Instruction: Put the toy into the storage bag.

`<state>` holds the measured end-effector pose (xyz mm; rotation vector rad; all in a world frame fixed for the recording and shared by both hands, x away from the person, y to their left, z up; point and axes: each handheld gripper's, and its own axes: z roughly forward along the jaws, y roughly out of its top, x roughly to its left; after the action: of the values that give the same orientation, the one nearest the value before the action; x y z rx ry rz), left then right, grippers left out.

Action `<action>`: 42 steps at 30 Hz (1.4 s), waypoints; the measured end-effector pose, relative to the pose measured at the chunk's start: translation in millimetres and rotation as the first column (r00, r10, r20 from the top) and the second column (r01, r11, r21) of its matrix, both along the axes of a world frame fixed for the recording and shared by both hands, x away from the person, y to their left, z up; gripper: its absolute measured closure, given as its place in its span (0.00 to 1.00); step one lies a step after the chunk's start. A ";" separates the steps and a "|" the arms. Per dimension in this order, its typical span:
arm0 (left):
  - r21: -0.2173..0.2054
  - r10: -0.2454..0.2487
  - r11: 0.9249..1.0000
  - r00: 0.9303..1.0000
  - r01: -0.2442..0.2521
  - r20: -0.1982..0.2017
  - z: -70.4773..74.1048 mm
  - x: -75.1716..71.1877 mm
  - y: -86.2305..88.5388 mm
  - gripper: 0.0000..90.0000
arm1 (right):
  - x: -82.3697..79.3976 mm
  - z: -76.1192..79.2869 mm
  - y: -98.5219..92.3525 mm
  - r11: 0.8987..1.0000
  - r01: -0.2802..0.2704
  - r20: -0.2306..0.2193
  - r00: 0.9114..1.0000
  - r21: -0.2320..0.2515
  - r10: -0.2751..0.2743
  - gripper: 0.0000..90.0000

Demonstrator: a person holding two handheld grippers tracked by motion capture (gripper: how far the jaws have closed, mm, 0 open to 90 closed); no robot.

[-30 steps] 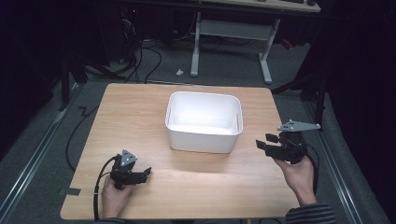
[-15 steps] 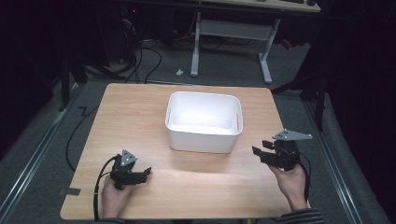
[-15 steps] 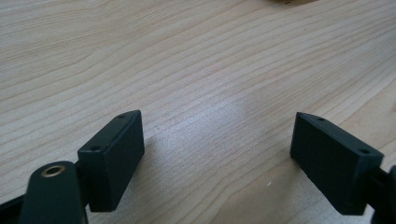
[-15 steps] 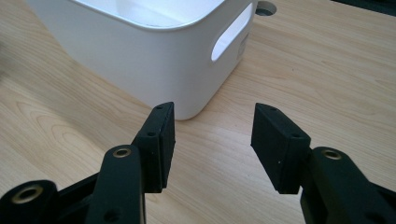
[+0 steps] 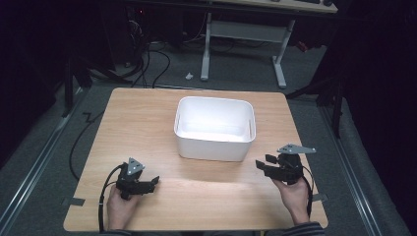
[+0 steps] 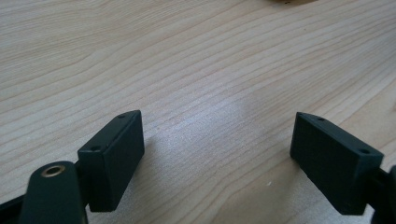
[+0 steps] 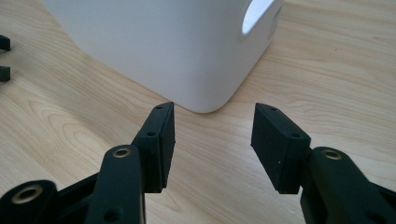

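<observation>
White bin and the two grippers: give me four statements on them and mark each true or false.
1. The white bin stands on the wooden table. True.
2. The bin holds a red block. False: nothing shows inside it.
3. The right gripper has its jaws apart with nothing between them. True.
4. The left gripper is clamped on the bin's rim. False: it is open over bare table.

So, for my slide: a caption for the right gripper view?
Right gripper, jaws open and empty, faces a corner of the white bin on the wooden table.
</observation>
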<state>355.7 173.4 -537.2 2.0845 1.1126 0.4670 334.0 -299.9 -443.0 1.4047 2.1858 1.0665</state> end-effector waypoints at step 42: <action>0.000 0.002 1.000 1.000 -0.002 0.001 -0.1 -0.5 -0.2 0.20 | -8.9 -83.2 54.2 0.990 -0.113 -0.018 0.994 -0.090 0.112 0.48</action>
<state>355.2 173.2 -537.2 2.0827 1.1147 0.4684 325.1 -245.7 -526.1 1.2658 2.3157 0.9841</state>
